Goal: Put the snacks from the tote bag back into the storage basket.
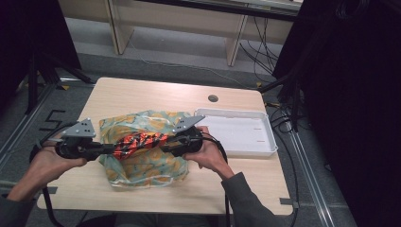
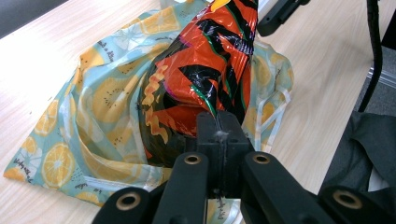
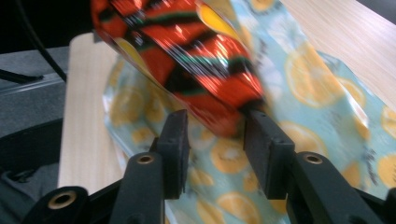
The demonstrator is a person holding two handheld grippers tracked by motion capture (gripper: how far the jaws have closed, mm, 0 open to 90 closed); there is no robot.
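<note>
Snack packet (image 1: 140, 143), orange with black stripes, hangs between your two grippers above the lemon-print bag (image 1: 144, 165) near the desk's front edge. Your left gripper (image 2: 218, 122) is clamped tight on the packet's crimped end, so it likely bears the load alone. Your right gripper (image 3: 215, 135) has its jaws parted around the other end; the pads seem clear of the foil, which reads as a release. Beyond, toward the desk's right edge, the white tray (image 1: 265, 142) sits apart from the bag.
</note>
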